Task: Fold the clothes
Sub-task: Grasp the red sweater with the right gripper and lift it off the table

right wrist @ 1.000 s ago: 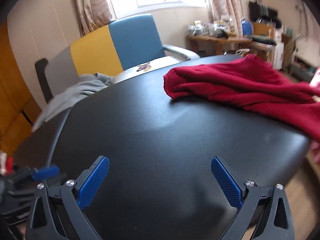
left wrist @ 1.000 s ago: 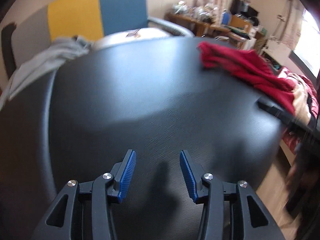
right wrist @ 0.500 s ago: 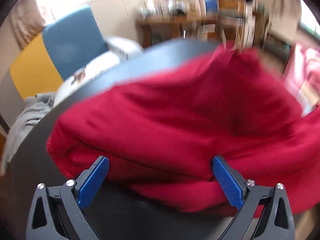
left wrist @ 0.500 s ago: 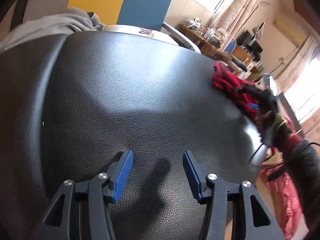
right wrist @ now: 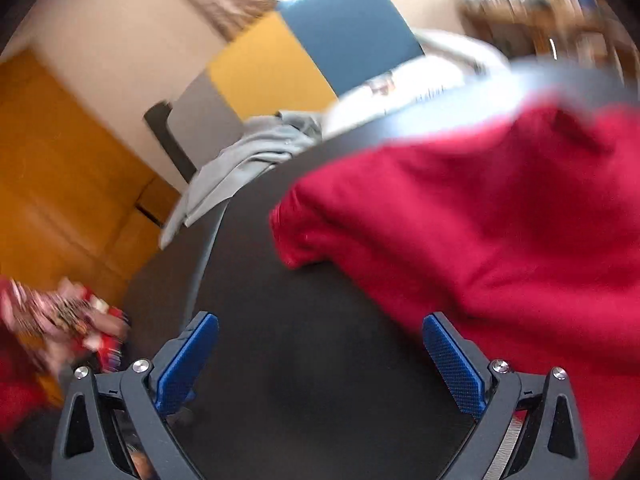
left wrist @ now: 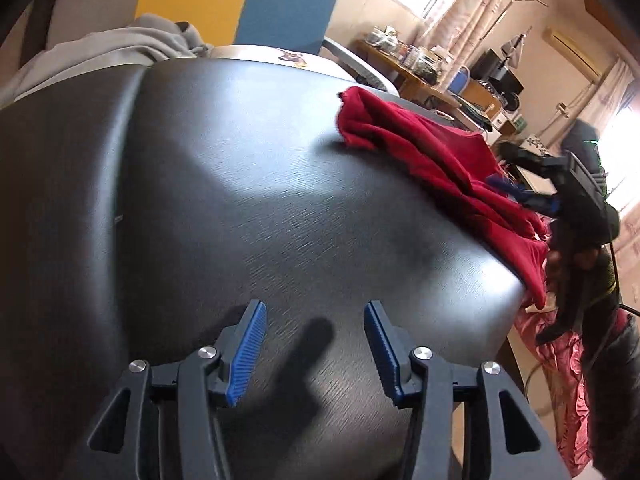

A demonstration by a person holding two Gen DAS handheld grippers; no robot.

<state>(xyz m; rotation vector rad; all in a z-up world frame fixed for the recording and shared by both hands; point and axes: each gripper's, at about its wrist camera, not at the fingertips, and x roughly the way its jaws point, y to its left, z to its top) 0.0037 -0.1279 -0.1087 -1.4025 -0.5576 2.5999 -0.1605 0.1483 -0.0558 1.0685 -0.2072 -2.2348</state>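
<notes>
Black leather-textured counter fills most of both views, its far edge curving toward a chair with a grey, yellow and blue back. Behind that, a window with curtains and a cluttered wooden desk line the wall; orange wooden panelling shows in the right wrist view. A grey garment lies draped over the counter's far left edge by the chair. Pink fabric hangs below the counter's right side.

The red garment lies bunched on the counter's right part, one end hanging over the near right edge. The right gripper is spread wide and holds nothing; its right finger is just beside or touching the red cloth's near edge, though blur makes contact uncertain, and its left finger is over bare counter. The left gripper is partly open and empty over bare counter, well apart from the red garment, nothing between them.
</notes>
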